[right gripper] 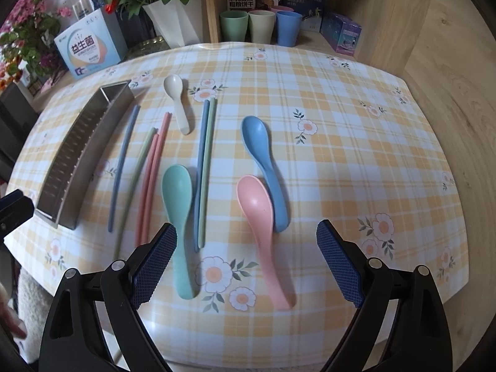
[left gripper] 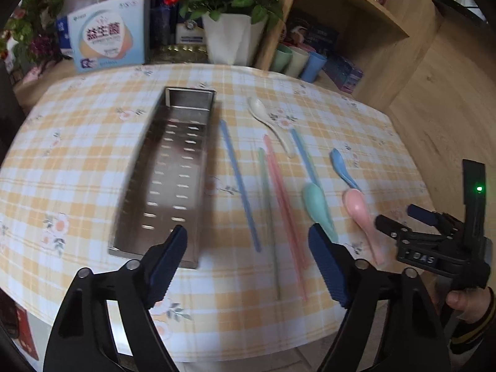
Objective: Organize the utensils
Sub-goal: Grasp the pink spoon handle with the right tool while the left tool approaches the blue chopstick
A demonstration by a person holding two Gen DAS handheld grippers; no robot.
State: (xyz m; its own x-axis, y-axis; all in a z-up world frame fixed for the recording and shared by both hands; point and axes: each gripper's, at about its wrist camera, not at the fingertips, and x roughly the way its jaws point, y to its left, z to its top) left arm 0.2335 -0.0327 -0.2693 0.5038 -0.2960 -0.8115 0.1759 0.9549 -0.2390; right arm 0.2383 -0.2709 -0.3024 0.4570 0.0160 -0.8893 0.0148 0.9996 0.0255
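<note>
Utensils loose on counter (right gripper: 356, 161), none yet in steel tray (right gripper: 80, 161) by left edge. Pink spoon (right gripper: 259, 217) just ahead of right tongs (right gripper: 246, 260), handle pointing toward them. Both tongs apart, empty; left tongs (left gripper: 248, 263) facing tray.

My checked tablecloth (right gripper: 356, 142), three cups (right gripper: 262, 26) on the shelf (green, cream, blue), potted red flowers (left gripper: 229, 37), a probiotics box (right gripper: 88, 51).
</note>
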